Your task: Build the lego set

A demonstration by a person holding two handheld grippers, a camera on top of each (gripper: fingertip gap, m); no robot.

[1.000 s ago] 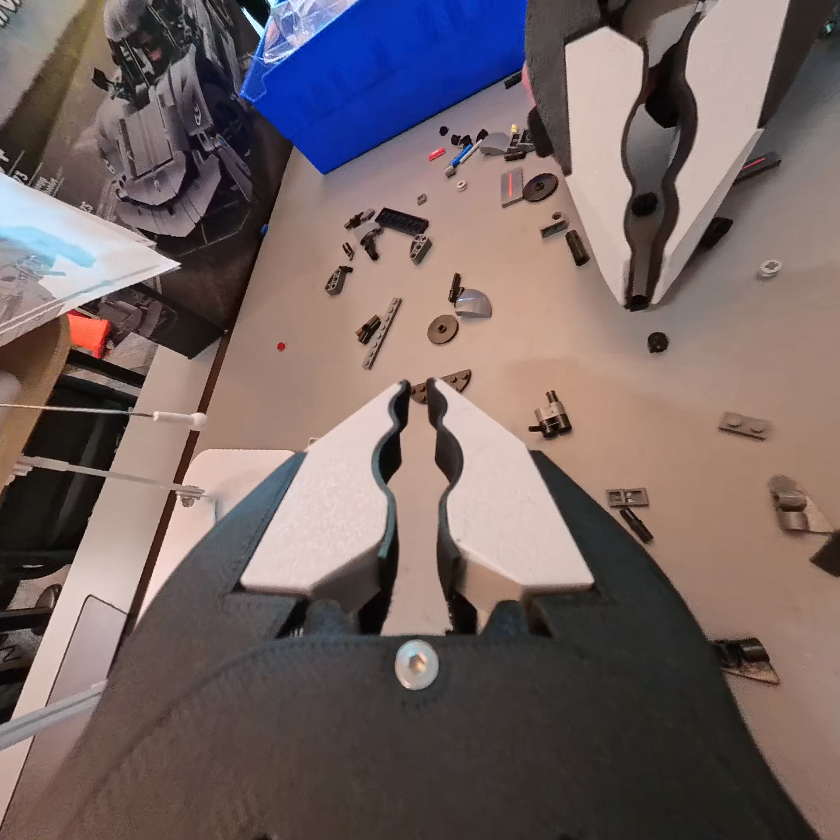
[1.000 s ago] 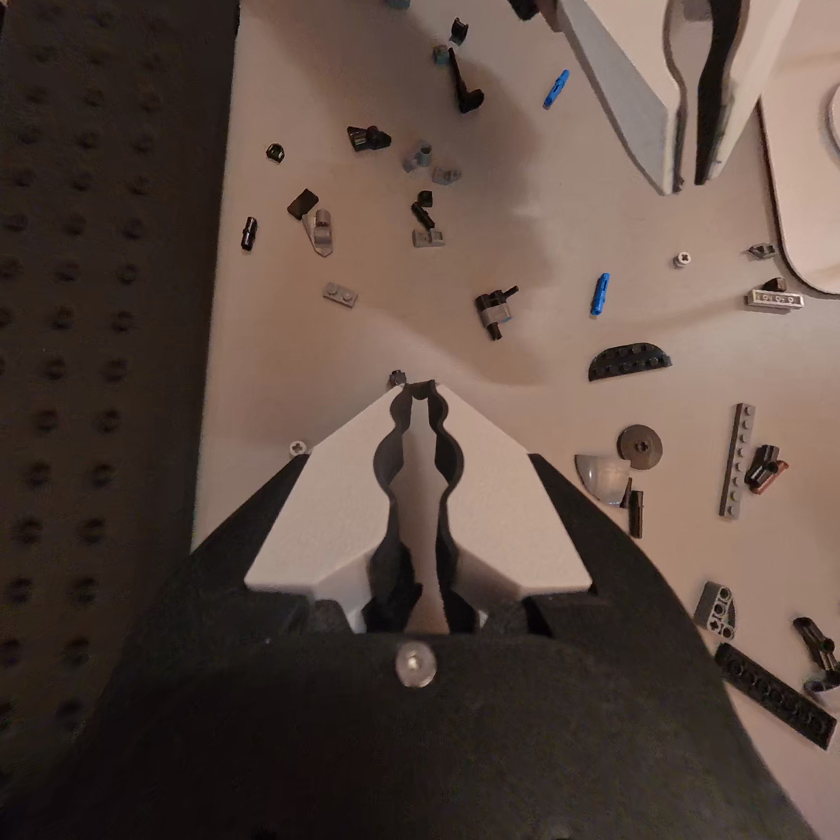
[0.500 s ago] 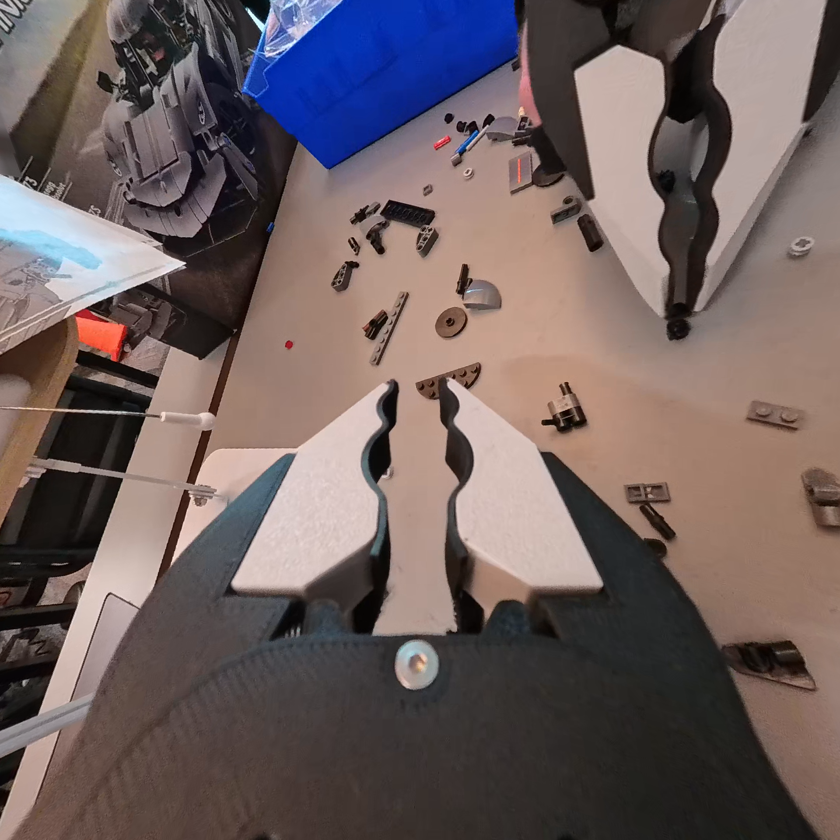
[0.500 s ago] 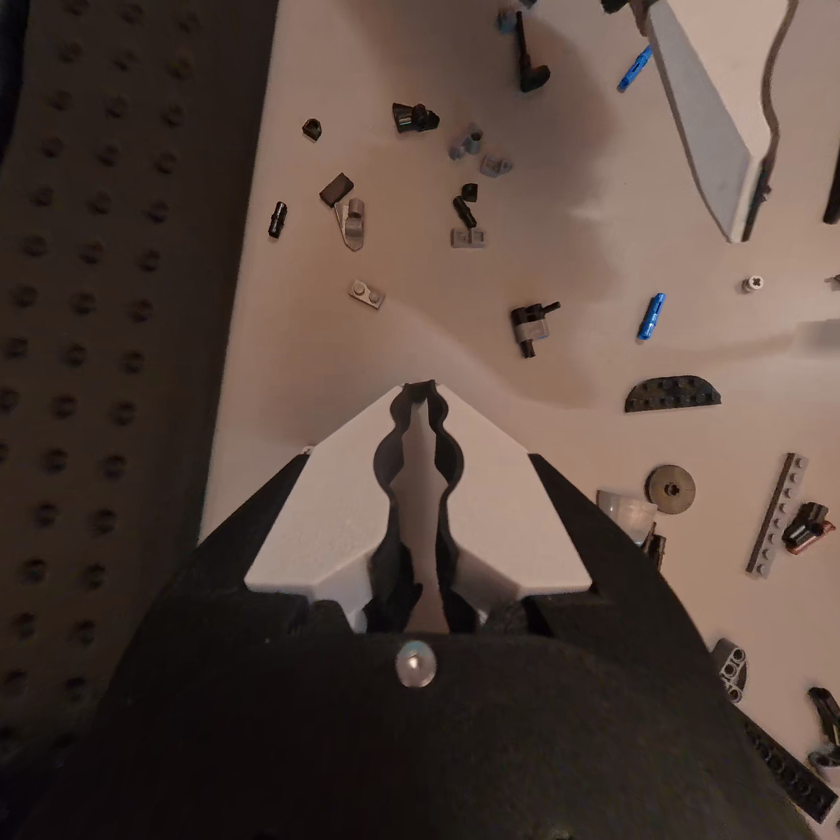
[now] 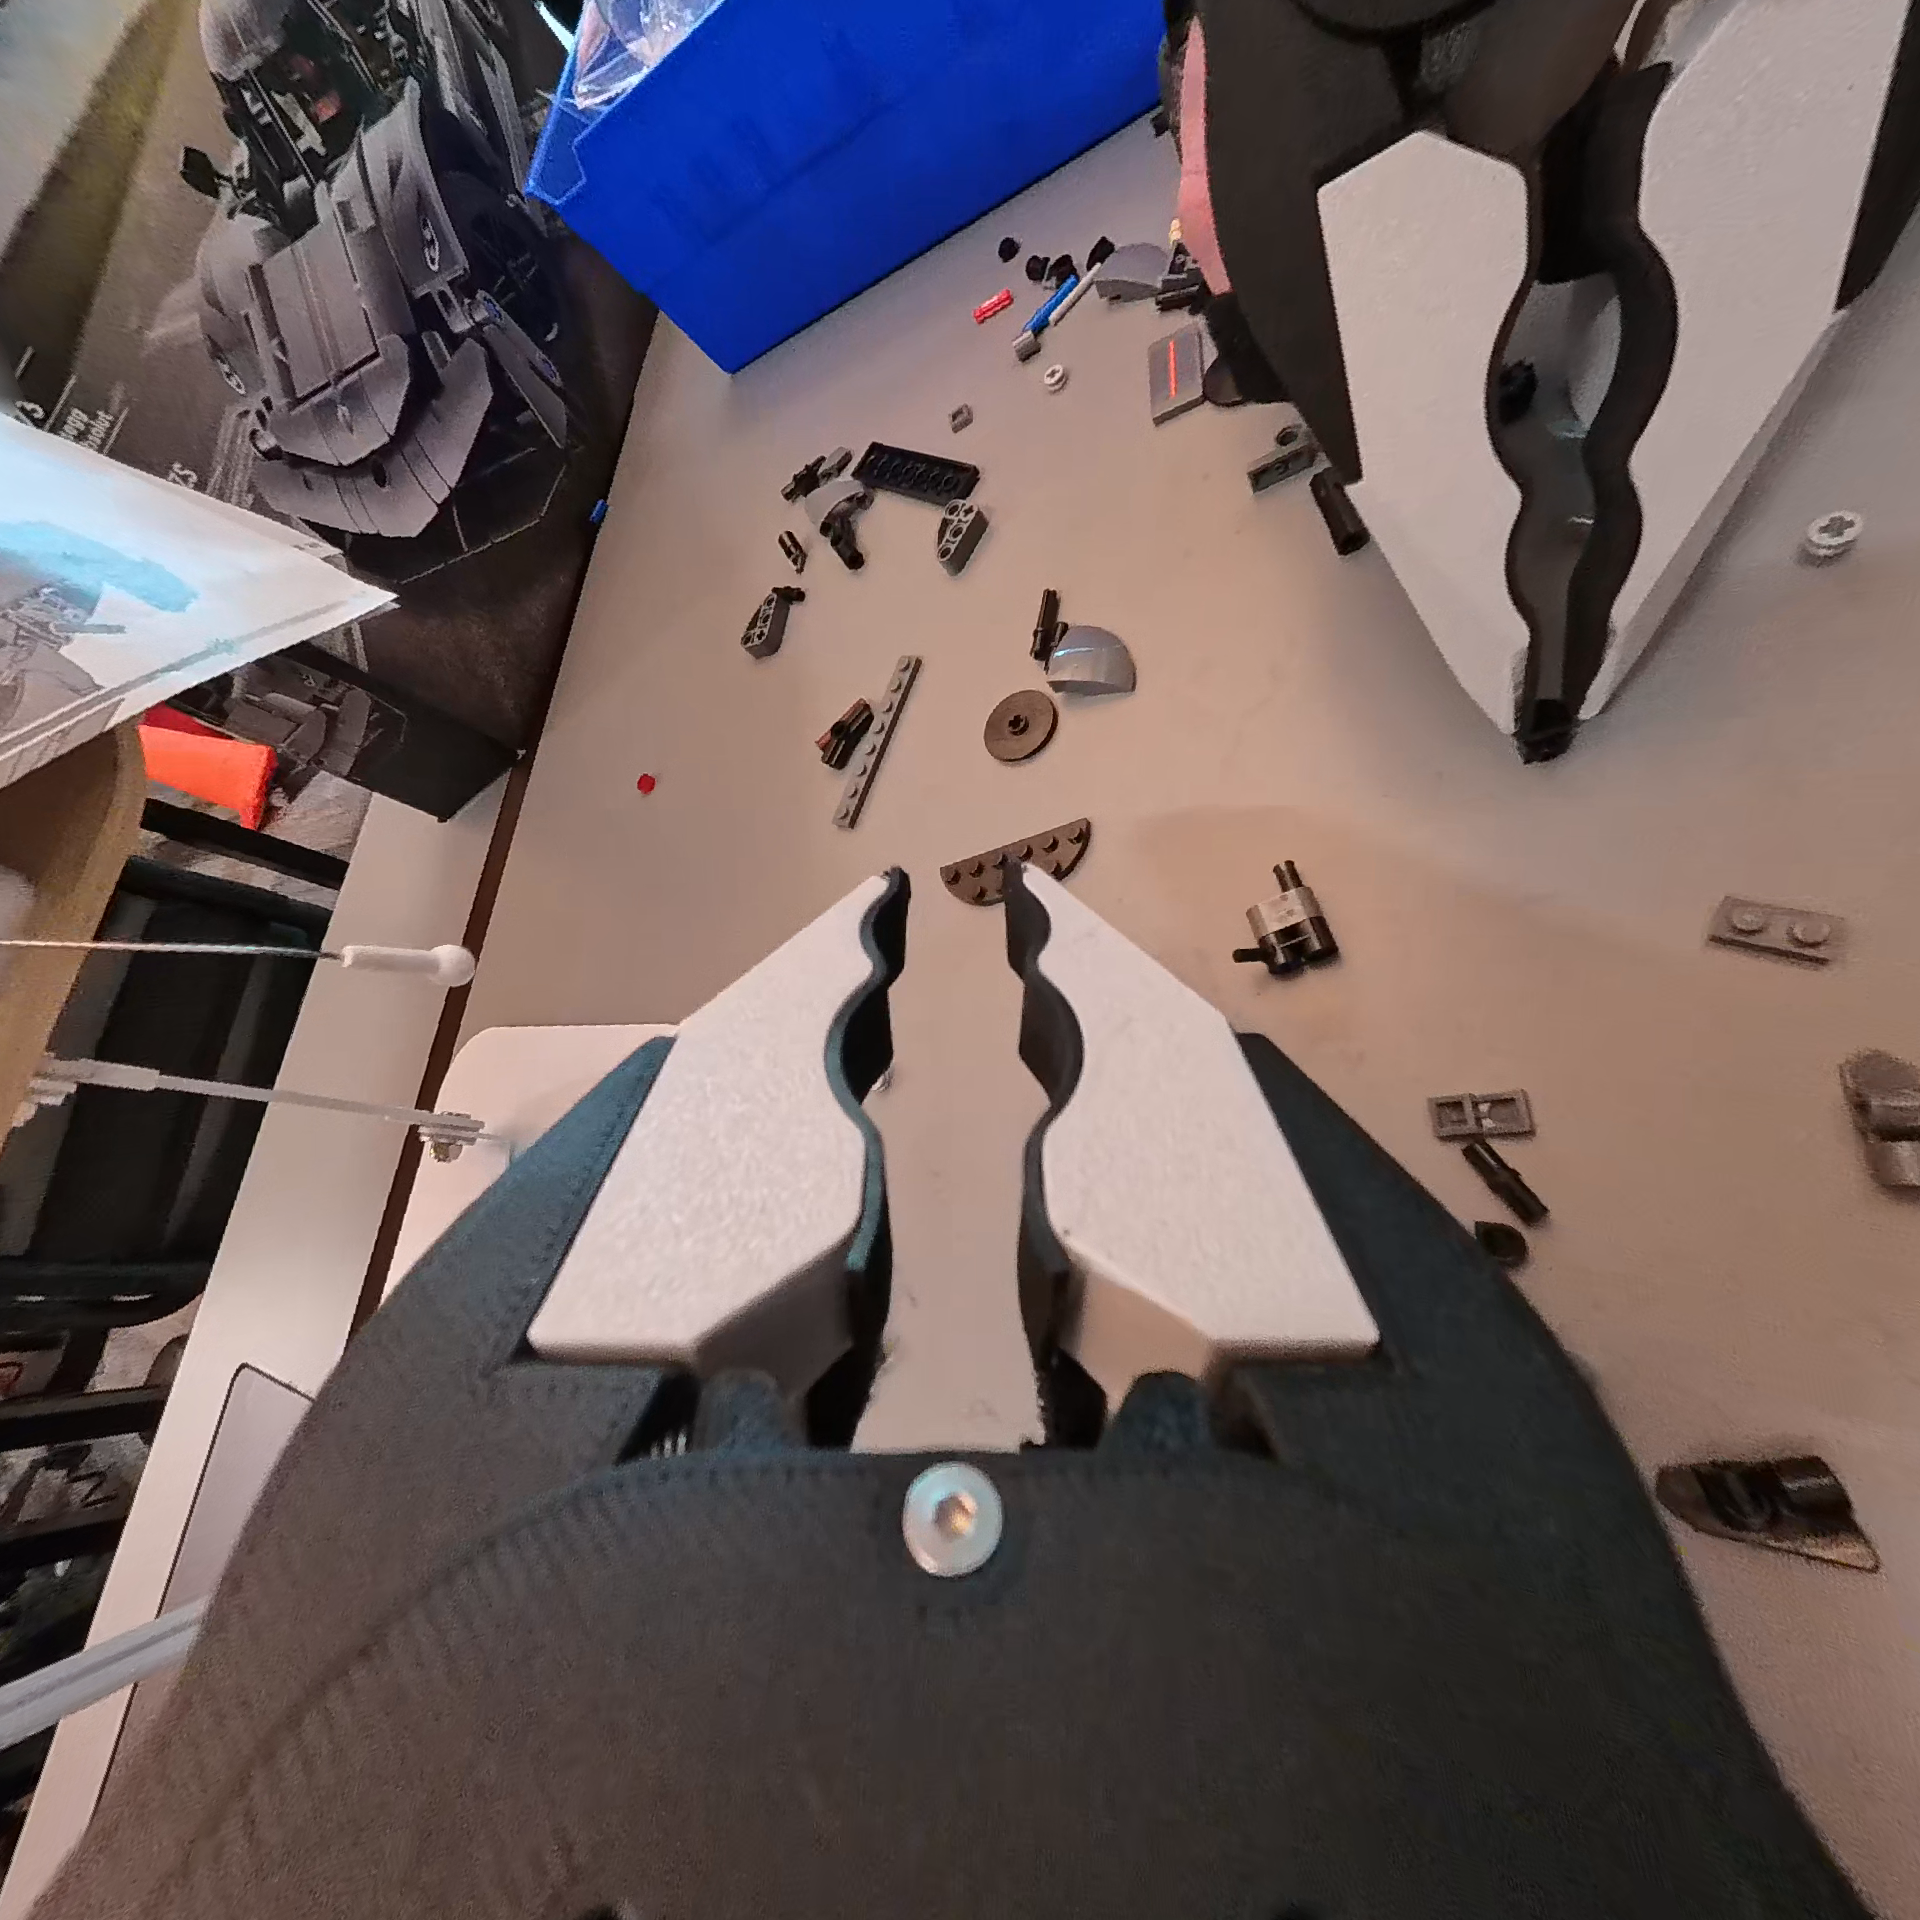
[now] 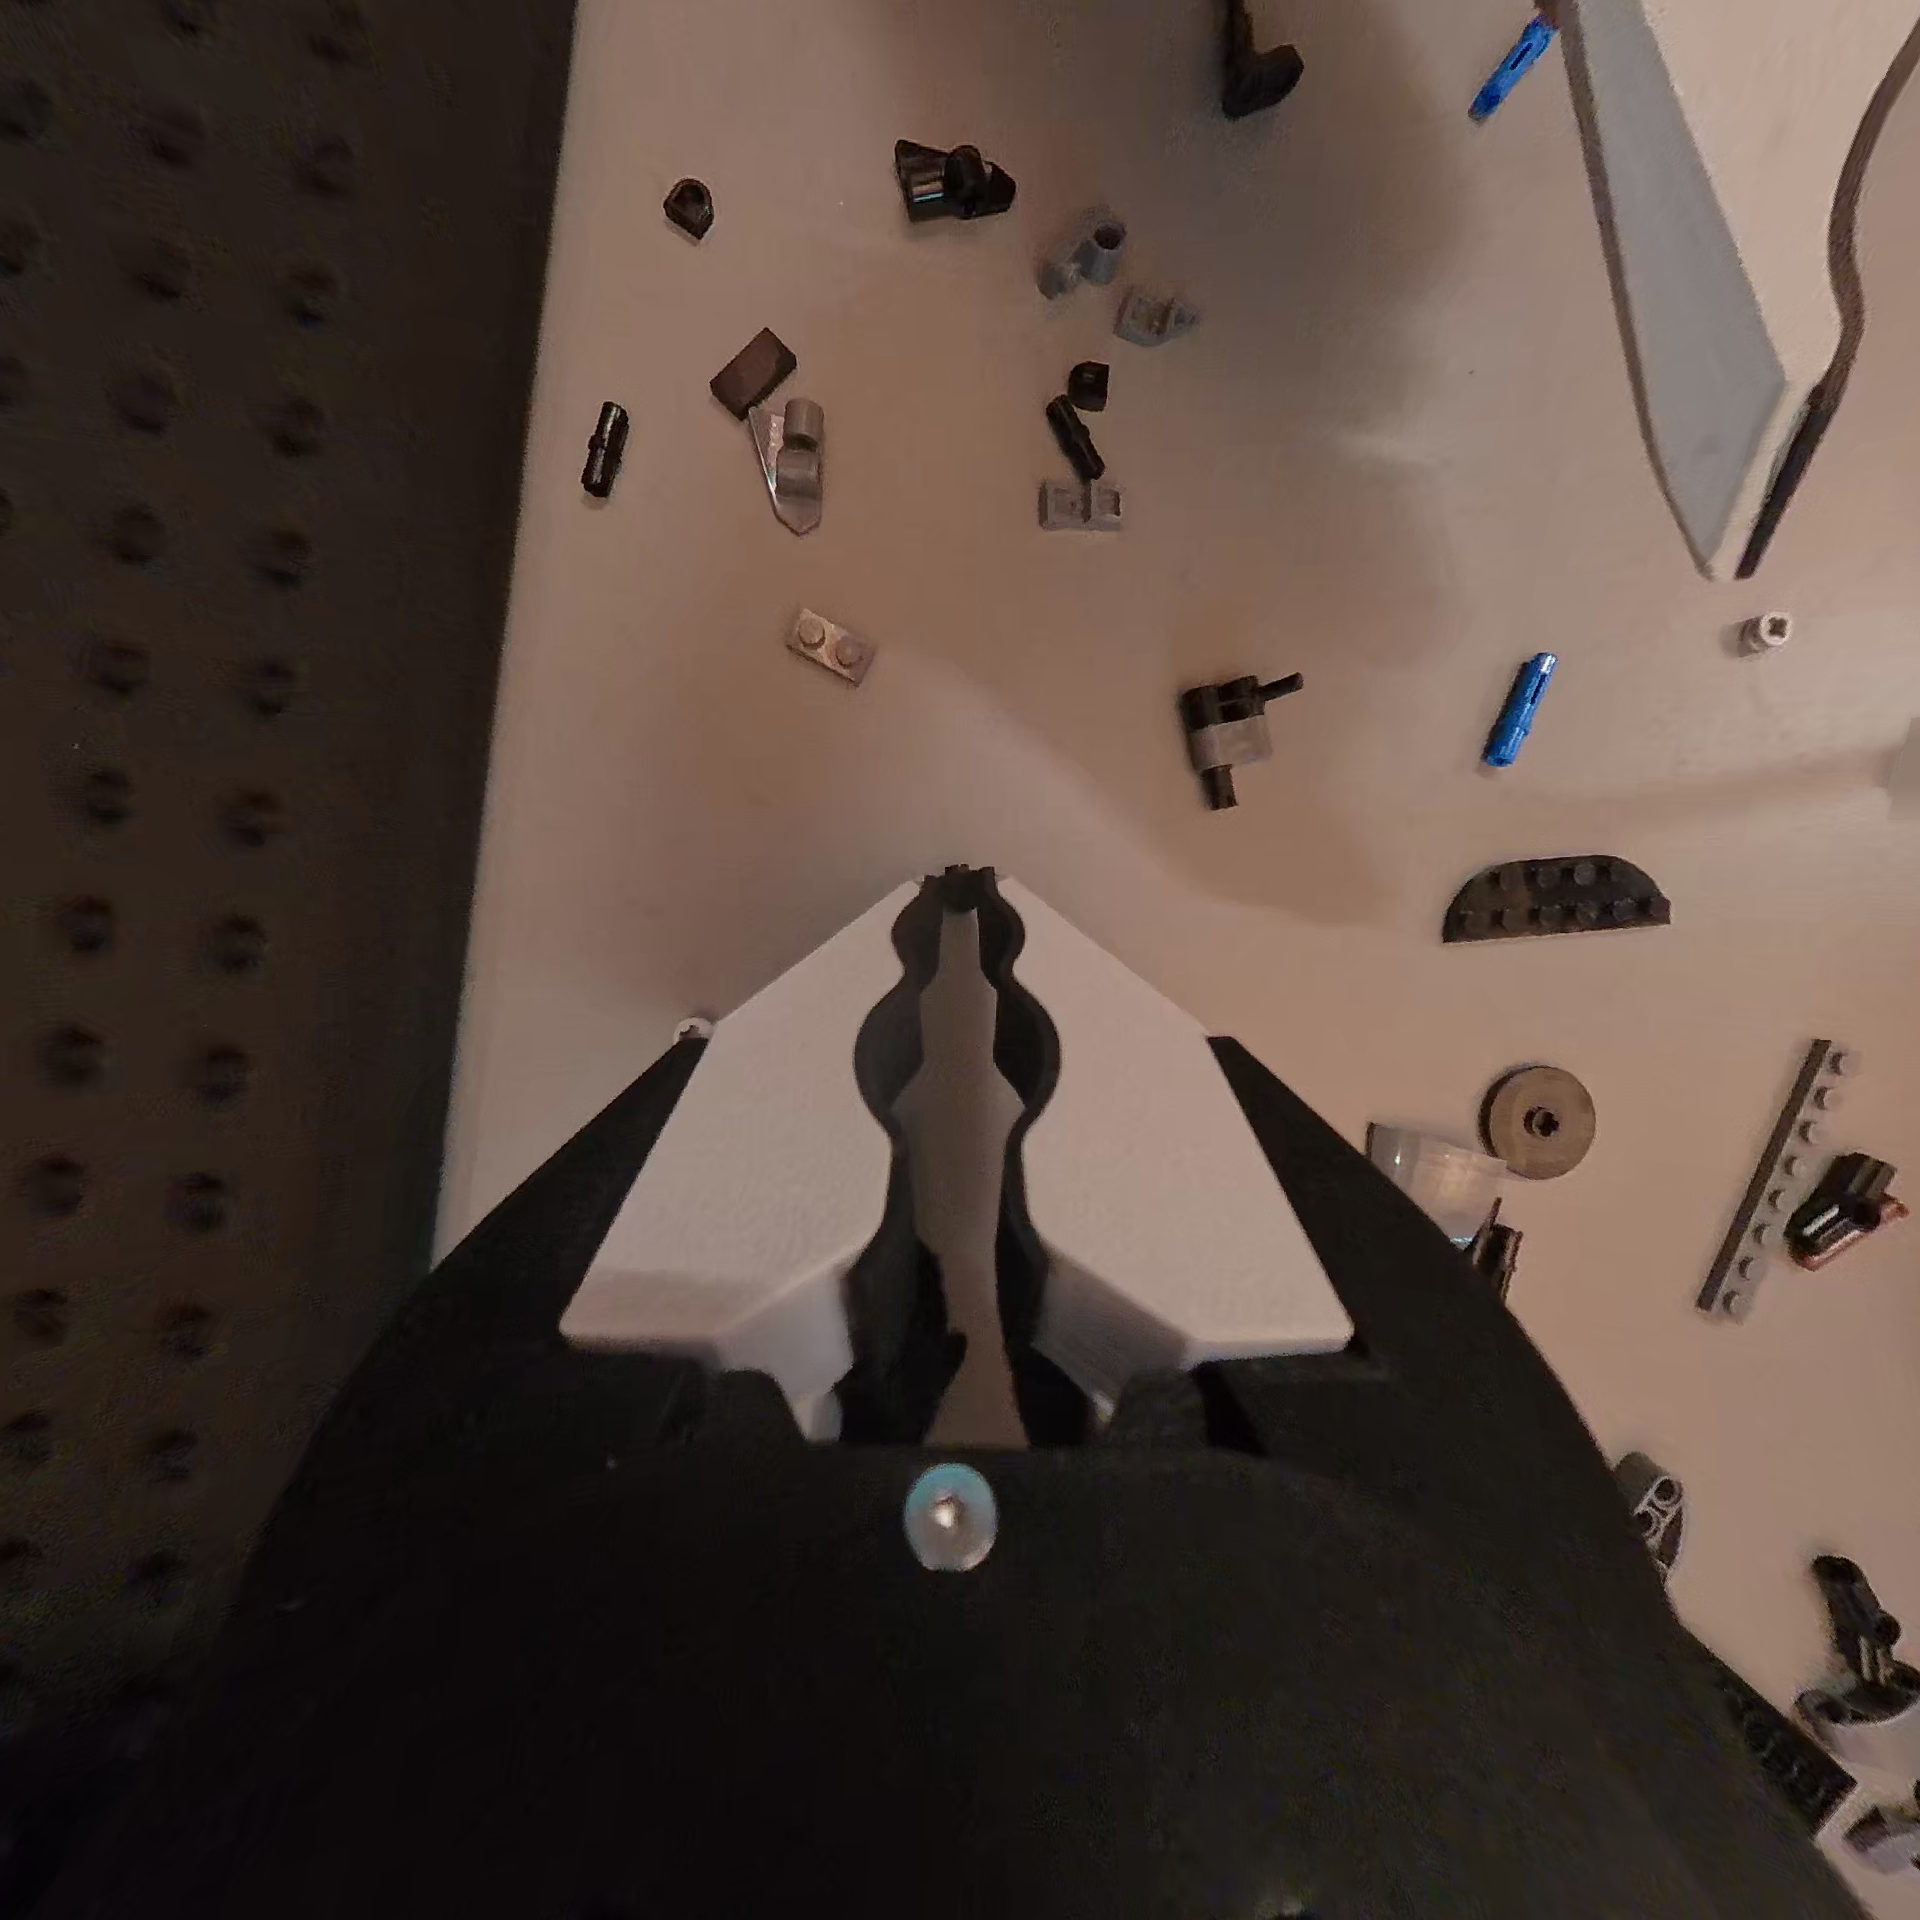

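Black stud [image 6: 961, 885] stays pinched in right hand-held gripper [image 6: 961, 891]; left hand-held gripper [image 5: 954, 883] has widened.

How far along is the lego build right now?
Barely started: no assembled section shows, and loose pieces such as the half-round plate lie scattered on the table. In hand: the right gripper pinches a small black piece. The left gripper is open, empty. Nearly everything remains.
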